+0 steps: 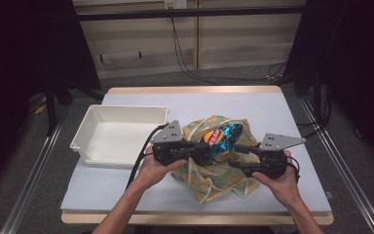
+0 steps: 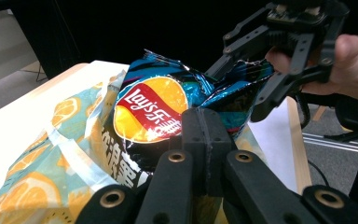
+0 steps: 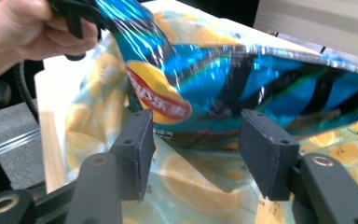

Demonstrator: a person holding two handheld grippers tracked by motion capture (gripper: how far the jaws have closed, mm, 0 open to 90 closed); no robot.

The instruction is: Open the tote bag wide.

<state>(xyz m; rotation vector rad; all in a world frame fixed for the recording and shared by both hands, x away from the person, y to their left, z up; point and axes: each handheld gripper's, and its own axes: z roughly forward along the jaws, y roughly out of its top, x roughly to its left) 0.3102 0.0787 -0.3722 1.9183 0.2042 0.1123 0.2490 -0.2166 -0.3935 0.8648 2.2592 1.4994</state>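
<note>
Above the lemon-print cloth (image 1: 214, 170) on the surface (image 1: 282, 117), the Lay's chip bag (image 1: 220, 139) stretches left-right between both hands: left hand-held gripper (image 1: 200, 150) clamped on its near end, right hand-held gripper (image 1: 237, 155) gaping, bag ahead.

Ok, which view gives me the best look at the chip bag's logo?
The left gripper view: the chip bag faces it, logo upright and sharp. The right gripper view shows the logo upside down and blurred; the high view shows it small.

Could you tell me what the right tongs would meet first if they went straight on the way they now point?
Most likely the chip bag, which sits just beyond the open right tongs; depth is hard to judge.
</note>
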